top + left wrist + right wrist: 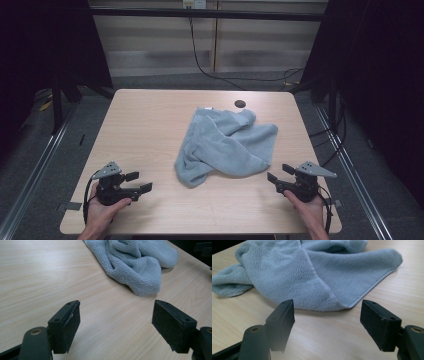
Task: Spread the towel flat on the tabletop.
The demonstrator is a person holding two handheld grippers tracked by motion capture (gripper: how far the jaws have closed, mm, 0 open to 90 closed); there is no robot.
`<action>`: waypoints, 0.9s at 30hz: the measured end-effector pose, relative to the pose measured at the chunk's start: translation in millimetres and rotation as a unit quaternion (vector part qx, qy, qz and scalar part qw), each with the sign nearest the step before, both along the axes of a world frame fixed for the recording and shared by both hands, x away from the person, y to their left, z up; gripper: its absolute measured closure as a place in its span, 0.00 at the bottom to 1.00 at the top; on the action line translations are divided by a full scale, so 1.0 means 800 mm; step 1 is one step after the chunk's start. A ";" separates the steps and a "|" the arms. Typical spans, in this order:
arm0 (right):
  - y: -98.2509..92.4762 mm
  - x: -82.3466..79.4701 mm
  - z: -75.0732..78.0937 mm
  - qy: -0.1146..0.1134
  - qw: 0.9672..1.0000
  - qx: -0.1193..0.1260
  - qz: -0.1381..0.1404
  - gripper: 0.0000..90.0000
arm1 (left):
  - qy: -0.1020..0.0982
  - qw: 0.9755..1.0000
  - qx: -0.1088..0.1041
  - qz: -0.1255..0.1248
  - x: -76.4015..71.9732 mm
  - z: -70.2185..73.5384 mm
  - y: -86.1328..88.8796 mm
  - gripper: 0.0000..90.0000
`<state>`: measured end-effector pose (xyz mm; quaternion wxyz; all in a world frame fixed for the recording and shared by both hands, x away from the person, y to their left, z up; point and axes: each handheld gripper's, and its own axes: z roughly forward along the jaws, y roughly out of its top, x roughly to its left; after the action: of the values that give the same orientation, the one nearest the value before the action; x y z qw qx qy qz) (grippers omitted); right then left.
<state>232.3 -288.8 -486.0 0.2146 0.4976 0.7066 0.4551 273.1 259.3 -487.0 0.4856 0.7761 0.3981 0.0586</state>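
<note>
One crumpled grey towel [227, 145] lies between two wide-open, empty tongs, left [136, 182] and right [276, 173].

Around the pale wooden desk [145, 125] lie grey floor [40, 165], dark curtains [385, 75] either side, and a panelled wall [260, 40] behind.

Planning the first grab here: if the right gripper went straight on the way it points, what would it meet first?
Probably the grey towel. The right gripper stands open, with bare table between its fingers, and the towel's hemmed near edge lies directly ahead. How far off is hard to judge.
</note>
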 end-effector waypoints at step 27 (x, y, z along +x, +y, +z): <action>0.073 0.077 0.034 0.027 0.992 0.019 0.125 0.45 | -0.024 0.997 0.015 -0.078 0.083 0.027 -0.080 0.52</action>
<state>294.2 -230.5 -458.7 0.1278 0.4217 0.7599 0.4779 339.9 195.1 -465.3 0.4865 0.8102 0.3237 0.0448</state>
